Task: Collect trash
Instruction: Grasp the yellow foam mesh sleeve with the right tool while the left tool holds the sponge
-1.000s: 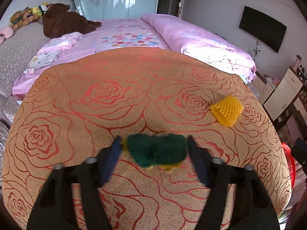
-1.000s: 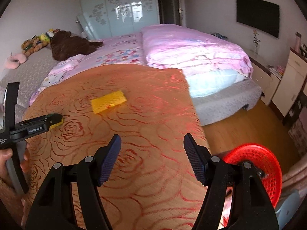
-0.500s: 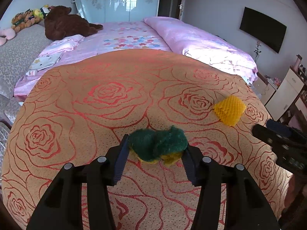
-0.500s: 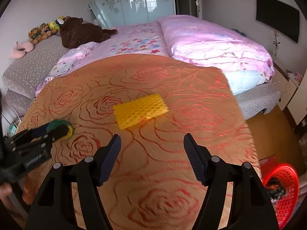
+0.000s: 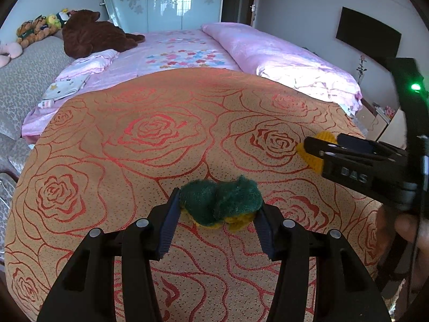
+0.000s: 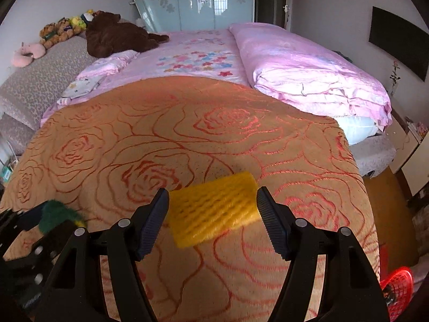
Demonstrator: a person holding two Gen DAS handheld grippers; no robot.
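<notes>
A green and yellow scouring sponge (image 5: pixel 221 204) is squeezed between the fingers of my left gripper (image 5: pixel 218 216) on the orange rose-patterned cloth (image 5: pixel 161 145). The sponge also shows in the right wrist view (image 6: pixel 57 214). A yellow foam net (image 6: pixel 214 208) lies on the cloth between the open fingers of my right gripper (image 6: pixel 211 220); they stand on either side of it without pressing it. In the left wrist view the right gripper (image 5: pixel 321 146) covers most of the yellow net (image 5: pixel 315 158).
A red basket (image 6: pixel 396 292) stands on the floor at the lower right, beside the table. A bed with pink bedding (image 6: pixel 295 64) lies beyond the table. A brown plush bear (image 5: pixel 91 35) lies on it. White cabinets (image 6: pixel 413 161) stand at the right.
My left gripper has closed on the green sponge. My right gripper has swung left from the basket side and moved forward until its open fingers straddle the yellow net.
</notes>
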